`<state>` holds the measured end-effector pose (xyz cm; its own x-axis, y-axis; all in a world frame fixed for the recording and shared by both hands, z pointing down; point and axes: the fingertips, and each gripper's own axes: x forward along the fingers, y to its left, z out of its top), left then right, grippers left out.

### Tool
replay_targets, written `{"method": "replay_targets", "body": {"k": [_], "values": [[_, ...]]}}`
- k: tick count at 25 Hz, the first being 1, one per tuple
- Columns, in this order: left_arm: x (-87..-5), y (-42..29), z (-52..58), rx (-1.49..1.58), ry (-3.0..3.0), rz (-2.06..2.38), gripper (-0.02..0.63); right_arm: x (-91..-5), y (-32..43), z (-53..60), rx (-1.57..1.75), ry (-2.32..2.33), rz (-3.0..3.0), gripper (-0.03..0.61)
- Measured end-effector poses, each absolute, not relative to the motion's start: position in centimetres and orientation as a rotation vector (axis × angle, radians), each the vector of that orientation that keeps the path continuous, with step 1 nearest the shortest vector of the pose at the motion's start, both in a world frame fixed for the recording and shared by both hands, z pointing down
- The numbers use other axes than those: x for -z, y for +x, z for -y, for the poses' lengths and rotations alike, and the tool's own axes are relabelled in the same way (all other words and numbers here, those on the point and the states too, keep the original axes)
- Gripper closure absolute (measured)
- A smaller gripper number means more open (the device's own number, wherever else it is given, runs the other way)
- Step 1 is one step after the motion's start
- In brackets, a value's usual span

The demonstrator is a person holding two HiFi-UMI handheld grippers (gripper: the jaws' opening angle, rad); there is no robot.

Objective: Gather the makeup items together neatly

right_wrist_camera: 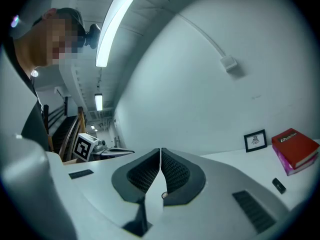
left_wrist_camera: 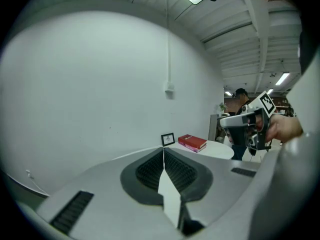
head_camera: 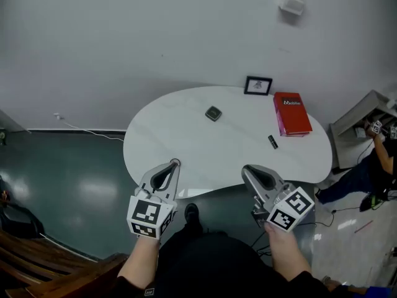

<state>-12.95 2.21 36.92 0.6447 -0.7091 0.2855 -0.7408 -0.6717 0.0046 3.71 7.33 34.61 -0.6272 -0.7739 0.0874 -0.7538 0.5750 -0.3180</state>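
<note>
**Grippers**
- The left gripper [head_camera: 173, 164] has a smooth grey moulded-plastic body with 2 tapered jaws. The jaws are lined with black ribbed pads [left_wrist_camera: 150, 171].
- In the left gripper view the jaws are fully together, pad against pad, with nothing between them.
- The right gripper [head_camera: 246, 169] is of the same build. Its jaws are also pressed together and it holds nothing.
- Each gripper carries 1 white cube printed with black square markers.
- Both grippers are held at the near edge of the table, the left tip over the rim and the right tip just short of it. They are well apart from each other, and neither touches an item.

**Work surface**
- The white bean-shaped table [head_camera: 186, 135] has a glossy, faintly veined top.
- It stands on a dark teal reflective floor [head_camera: 74, 185] against a matt white wall [head_camera: 155, 30].

**Items on the table**
1. The small dark square compact [head_camera: 213, 113] has rounded corners. It lies flat near the middle, toward the far edge.
2. The small black cylindrical tube [head_camera: 273, 141] lies on its side to the right, just beside the red case.
3. The flat red rectangular case with white lettering [head_camera: 292, 113] lies at the right end.
4. The small black-framed picture [head_camera: 258, 85] stands upright at the far edge, near the red case.

The compact is well apart from the other 3 items.
</note>
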Motion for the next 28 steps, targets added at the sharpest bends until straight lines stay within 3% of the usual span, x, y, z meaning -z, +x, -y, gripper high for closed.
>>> {"method": "replay_targets", "body": {"k": [8,9,11,18,28], "values": [[-36.0,-17.4,4.6,-0.278,2.778,1.258,0.592,-33.1,-1.4,-0.5,0.460,-1.337,-2.746,0.541],[-36.3,-17.6,5.0,-0.273,2.778,1.245,0.565,-33.3,-1.5,0.0,0.473,-1.341,-2.749,0.541],[-37.4,-17.8,5.6,-0.302,2.777,1.209,0.449,-33.9,-1.7,0.9,0.498,-1.345,-2.752,0.541],[-44.4,-17.2,6.8,-0.494,2.723,1.090,0.327,-35.2,-1.9,3.5,0.562,-1.307,-2.778,0.541],[-54.1,-16.2,7.2,-0.721,2.615,1.024,0.305,-37.6,-1.5,5.4,0.674,-1.261,-2.803,0.541]]}}
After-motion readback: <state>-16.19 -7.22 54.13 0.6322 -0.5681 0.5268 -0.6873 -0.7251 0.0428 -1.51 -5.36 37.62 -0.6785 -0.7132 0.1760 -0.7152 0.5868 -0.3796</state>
